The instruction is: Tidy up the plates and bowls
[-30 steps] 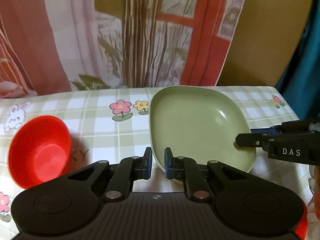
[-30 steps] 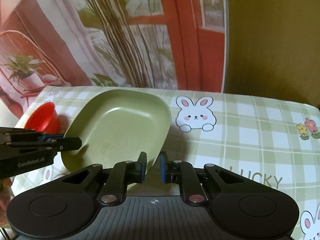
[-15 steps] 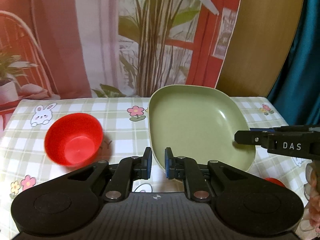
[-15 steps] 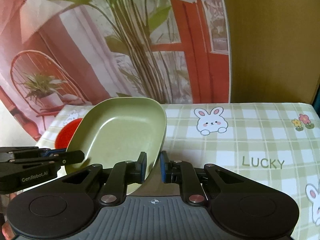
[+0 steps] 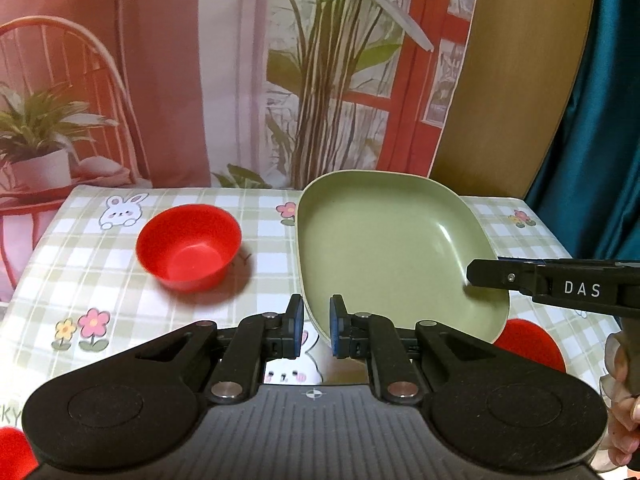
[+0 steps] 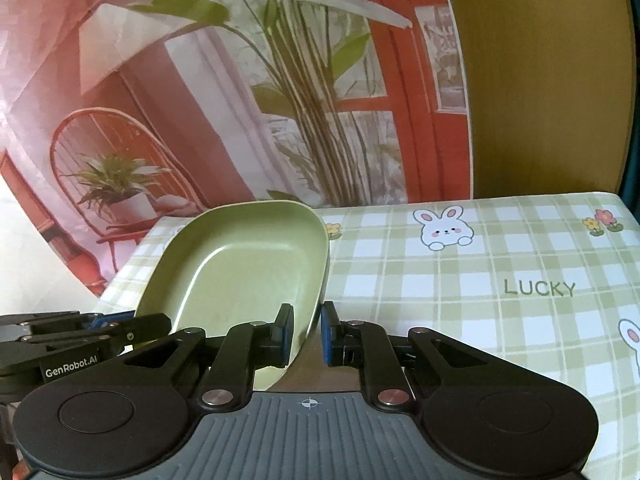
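Right now both of your tongs hold the same green plate. Your left tongs are squeezed shut on the plate's near rim, and your right tongs are squeezed shut on its rim on the other side. The plate is up off the table, tipped a bit, between the two tools.

To the left of your left tongs, and a bit ahead, a red bowl stands on the table, well apart from the plate. Just past the plate's right corner, under your right tongs as the left camera sees them, another red thing peeks out; you cannot tell what it is. One more bit of red shows at the bottom left corner, behind the left tool.

The table wears a green checked cloth with bunnies and flowers. Ahead and to the right of your right tongs, the cloth says "LUCKY". The side of your right tool reads "DAS". The side of your left tool reads "GenRobot.AI".

Behind the table hangs a picture backdrop with a tall plant, a red window frame and a red chair. To the far right hangs a dark teal curtain. A bit of your hand shows at the right edge.
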A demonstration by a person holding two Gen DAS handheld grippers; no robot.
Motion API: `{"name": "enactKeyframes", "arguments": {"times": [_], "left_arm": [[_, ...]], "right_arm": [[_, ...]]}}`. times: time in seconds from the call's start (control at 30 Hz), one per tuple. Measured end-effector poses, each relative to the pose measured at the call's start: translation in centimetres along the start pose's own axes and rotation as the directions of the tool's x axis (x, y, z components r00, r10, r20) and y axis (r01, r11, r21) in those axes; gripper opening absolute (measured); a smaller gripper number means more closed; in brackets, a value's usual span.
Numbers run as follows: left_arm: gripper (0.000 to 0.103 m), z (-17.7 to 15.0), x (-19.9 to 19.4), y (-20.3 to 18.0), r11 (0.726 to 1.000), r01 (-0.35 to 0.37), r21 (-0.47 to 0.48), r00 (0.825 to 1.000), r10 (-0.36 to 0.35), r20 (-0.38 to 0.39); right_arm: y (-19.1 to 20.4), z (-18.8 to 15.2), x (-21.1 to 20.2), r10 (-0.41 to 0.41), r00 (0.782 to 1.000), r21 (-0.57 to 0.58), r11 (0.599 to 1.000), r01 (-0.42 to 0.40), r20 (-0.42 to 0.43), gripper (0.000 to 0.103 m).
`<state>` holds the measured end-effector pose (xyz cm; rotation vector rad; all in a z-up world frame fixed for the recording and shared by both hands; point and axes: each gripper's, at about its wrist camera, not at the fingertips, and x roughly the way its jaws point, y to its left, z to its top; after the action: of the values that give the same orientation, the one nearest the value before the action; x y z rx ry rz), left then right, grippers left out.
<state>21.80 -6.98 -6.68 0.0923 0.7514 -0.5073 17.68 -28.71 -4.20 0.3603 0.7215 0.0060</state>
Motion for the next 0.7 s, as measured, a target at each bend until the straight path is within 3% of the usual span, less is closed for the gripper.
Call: {"name": "enactKeyframes", "arguments": {"times": [0.27,0.7], "left_arm": [[0.015,-1.9,-2.3,0.0,1.000,-0.008,-0.011,1.000,0.008,0.009],[0.015,-4.8,-2.9,0.1,1.000,-0.016,-0.024,0.999,0.015,-0.051]], "right_arm": [[0.8,-2.4,-1.1,0.010,1.000,0.010,1.000,-0.010,-0.002,0.014],[1.1,-6.1,-1.3,0.012,0.999,0.025,1.000,-0.011,-0.048,0.014]]}}
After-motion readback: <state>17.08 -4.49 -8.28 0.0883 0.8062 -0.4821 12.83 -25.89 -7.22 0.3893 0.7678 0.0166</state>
